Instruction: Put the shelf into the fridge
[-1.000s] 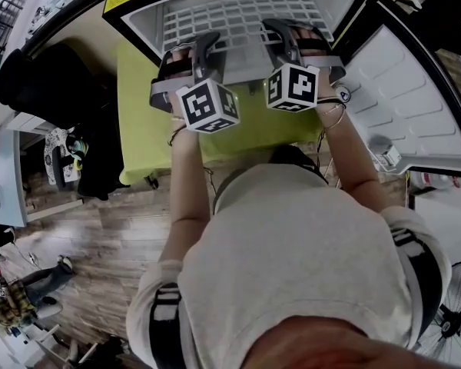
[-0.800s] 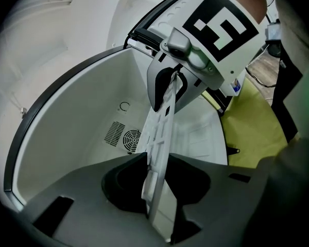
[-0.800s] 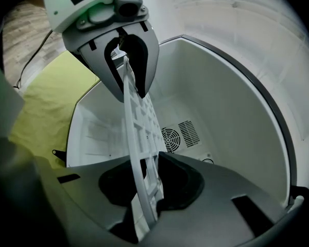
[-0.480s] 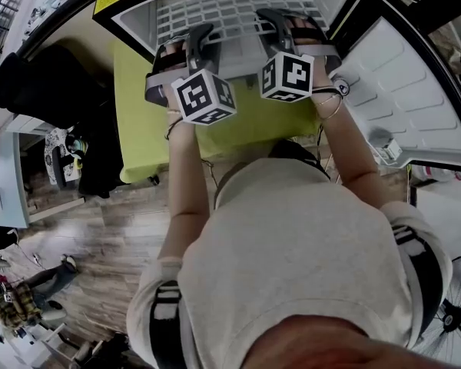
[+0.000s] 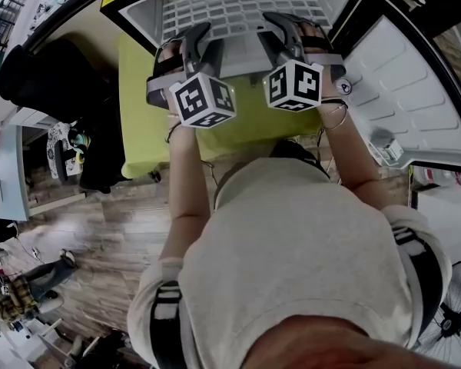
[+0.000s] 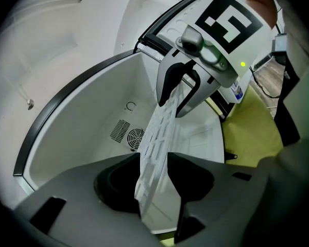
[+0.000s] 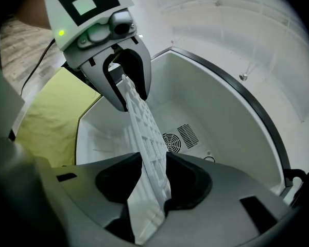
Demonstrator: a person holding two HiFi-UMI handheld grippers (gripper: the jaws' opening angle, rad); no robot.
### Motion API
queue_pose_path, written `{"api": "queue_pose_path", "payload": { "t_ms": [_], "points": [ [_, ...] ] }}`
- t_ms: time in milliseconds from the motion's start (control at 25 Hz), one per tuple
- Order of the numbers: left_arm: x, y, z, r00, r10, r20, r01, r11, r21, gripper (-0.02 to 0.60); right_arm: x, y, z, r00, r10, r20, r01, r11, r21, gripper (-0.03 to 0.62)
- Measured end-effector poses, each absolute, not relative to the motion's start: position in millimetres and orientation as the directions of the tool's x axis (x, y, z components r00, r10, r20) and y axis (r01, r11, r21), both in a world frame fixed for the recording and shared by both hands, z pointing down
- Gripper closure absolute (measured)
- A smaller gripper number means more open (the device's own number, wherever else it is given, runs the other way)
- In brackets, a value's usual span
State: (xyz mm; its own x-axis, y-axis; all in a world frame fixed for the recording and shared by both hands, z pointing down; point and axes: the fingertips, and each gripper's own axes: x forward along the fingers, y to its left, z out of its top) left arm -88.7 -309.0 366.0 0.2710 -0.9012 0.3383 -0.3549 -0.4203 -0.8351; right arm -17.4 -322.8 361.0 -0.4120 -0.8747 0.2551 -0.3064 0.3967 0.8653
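Head view puts the left gripper (image 5: 198, 37) at the mouth of the open fridge (image 5: 140, 18). Its jaws have just been opening and now stand wide, with the front edge of the white slatted shelf (image 5: 238, 6) between them but no longer pinched. The shelf reaches from that edge back into the compartment, lying roughly level across its width. Whether its sides sit on the wall ledges cannot be made out. Further right, the right gripper (image 5: 283, 31) mirrors the left: its jaws have also just been opening and are spread apart around the same front edge without clamping it. The fridge door (image 5: 415, 98) hangs open at the far right, clear of both hands. This looks like the release at the end of placing. To do it well, both grippers should probably draw straight back along the shelf's plane, together and without tilting, so that neither jaw drags the edge out or tips the shelf. If it rocks, a fresh grip and a short push inward seems wiser than nudging with one gripper.
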Motion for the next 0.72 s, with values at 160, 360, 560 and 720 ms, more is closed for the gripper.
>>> {"api": "queue_pose_path", "payload": {
  "t_ms": [160,360,560,720],
  "points": [
    [-88.8,-301.9,363.9,0.266,-0.907,0.327,-0.352,-0.407,-0.843,0.438,-16.2,-314.4,356.8,-0.419,-0.877,0.236,-0.314,0.384,0.868,0.453],
    [-84.5,-298.1,360.8,0.276,-0.907,0.320,-0.356,-0.405,-0.842,0.445,-12.2,-309.9,353.6,-0.415,-0.879,0.233,-0.307,0.377,0.874,0.450],
    [-83.9,-296.1,362.0,0.271,-0.907,0.322,-0.362,-0.406,-0.839,0.461,-9.7,-306.5,353.3,-0.413,-0.880,0.236,-0.311,0.379,0.871,0.450],
    [-82.8,-295.2,366.2,0.271,-0.906,0.326,-0.362,-0.410,-0.837,0.501,-8.7,-305.5,355.4,-0.409,-0.881,0.240,-0.314,0.383,0.869,0.470]
  ]
}}
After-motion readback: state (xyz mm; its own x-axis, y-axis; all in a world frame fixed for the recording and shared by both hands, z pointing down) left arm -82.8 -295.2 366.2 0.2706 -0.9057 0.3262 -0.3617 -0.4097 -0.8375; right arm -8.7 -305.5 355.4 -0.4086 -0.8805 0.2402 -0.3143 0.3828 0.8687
